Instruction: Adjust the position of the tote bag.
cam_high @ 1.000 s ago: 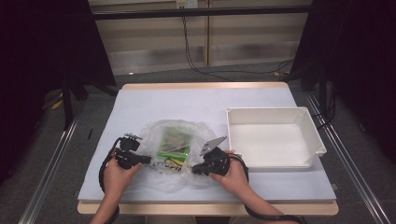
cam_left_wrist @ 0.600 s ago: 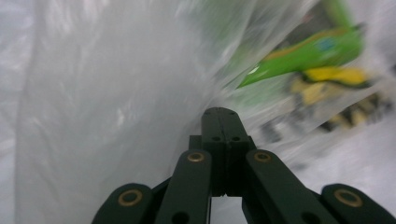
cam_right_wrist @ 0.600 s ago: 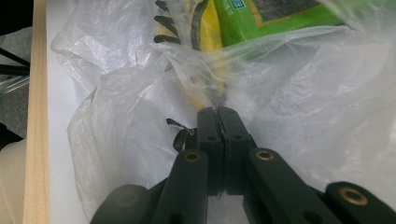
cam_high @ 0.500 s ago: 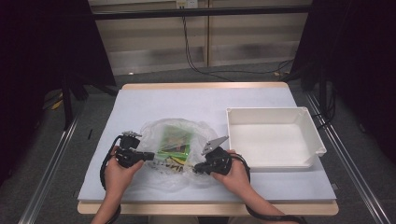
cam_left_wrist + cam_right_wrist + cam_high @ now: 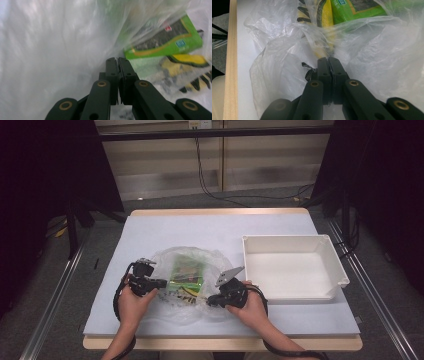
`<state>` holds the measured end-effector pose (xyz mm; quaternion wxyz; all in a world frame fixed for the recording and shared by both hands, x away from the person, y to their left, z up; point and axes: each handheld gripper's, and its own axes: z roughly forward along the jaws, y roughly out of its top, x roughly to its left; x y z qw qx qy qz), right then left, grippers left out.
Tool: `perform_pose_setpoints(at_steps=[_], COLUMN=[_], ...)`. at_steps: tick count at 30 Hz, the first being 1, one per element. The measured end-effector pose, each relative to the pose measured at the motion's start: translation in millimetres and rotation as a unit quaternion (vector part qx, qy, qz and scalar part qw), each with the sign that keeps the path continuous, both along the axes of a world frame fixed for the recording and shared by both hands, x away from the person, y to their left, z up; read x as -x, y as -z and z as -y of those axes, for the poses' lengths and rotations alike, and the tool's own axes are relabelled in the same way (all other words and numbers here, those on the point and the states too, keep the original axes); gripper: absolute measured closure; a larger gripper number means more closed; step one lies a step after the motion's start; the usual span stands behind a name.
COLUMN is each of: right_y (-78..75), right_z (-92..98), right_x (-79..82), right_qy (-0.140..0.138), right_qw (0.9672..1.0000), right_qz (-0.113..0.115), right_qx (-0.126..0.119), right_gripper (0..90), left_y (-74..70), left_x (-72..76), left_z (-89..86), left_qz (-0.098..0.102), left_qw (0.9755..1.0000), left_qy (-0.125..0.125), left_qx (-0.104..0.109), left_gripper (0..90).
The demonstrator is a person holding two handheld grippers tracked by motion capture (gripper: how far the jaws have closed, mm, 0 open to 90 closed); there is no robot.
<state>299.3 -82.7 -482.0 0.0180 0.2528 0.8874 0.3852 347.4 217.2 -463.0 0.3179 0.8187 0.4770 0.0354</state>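
A clear plastic bag [image 5: 192, 285] lies crumpled on the near half of a pale blue table [image 5: 200, 230], a little left of centre. Inside it sit a green packet [image 5: 186, 272] and, just nearer the person, a yellow packet with black markings [image 5: 184, 295] — the two touch or overlap under the film.

The left gripper [image 5: 159, 283] meets the bag's left edge. In the left gripper view its two black jaws stand pressed together, with a fold of the bag's film [image 5: 62, 50] pinched between their tips; the green packet [image 5: 165, 40] and the yellow packet [image 5: 185, 61] show beyond, through the plastic.

The right gripper [image 5: 211, 299] meets the bag's near right edge. In the right gripper view its jaws are likewise closed, clamped on a gathered twist of the bag [image 5: 324, 47], with the yellow packet [image 5: 324, 15] and the green packet [image 5: 352, 7] lying further in. The bag's loose plastic spreads to both sides of the jaws.

The person's left hand [image 5: 132, 305] and right hand [image 5: 255, 307] come in from the table's near edge, each wrapped around its gripper, with a black cable looping off each one.

To the right of the bag, apart from it, stands a white rectangular tray [image 5: 295, 240]. A light wooden strip [image 5: 220, 212] borders the table — visible along its far edge.
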Motion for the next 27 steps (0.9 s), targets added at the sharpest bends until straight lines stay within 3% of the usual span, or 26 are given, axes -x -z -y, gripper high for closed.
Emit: perform_pose_setpoints(at_steps=[2, 10, 12, 17, 21, 24, 25, 27], right_y=[-0.3, -3.1, -5.3, -13.8, -21.5, -24.1, -28.2, -32.8], right_z=[-0.8, -1.9, -1.4, -2.0, -0.1, 1.7, 3.3, 4.3], right_x=[0.3, -1.1, -1.6, -1.3, -1.9, -2.6, -2.8, -2.8], right_qy=[-0.001, 0.003, 0.002, 0.008, 0.013, 0.020, 0.024, 0.028], right_qw=[1.0000, 1.0000, 1.0000, 0.9999, 0.9995, 0.9994, 0.9989, 0.9988], right_qz=[-0.001, 0.002, 0.008, 0.014, 0.030, 0.028, 0.040, 0.040], right_qx=[0.000, 0.001, -0.001, -0.001, 0.007, 0.004, 0.007, 0.000], right_gripper=[87.5, 84.1, 83.1, 75.2, 71.6, 70.1, 67.8, 67.3], left_y=[3.3, 1.3, 1.3, 1.1, -0.1, -0.5, -0.5, -1.4], left_x=[1.8, 9.5, 11.8, 13.1, 14.2, 14.0, 14.5, 14.4], left_z=[-0.9, -5.2, -6.8, -8.1, -6.6, -7.4, -6.9, -7.4], left_qz=[-0.015, -0.023, -0.033, -0.042, -0.039, -0.041, -0.039, -0.040], left_qw=[0.9997, 0.9993, 0.9993, 0.9987, 0.9987, 0.9985, 0.9988, 0.9986], left_qy=[0.012, 0.020, 0.016, 0.027, 0.031, 0.035, 0.029, 0.033], left_qx=[-0.013, -0.023, -0.012, -0.008, -0.003, 0.000, 0.012, 0.012], left_gripper=[89.1, 90.0, 90.0, 90.0, 90.0, 90.0, 90.0, 90.0])
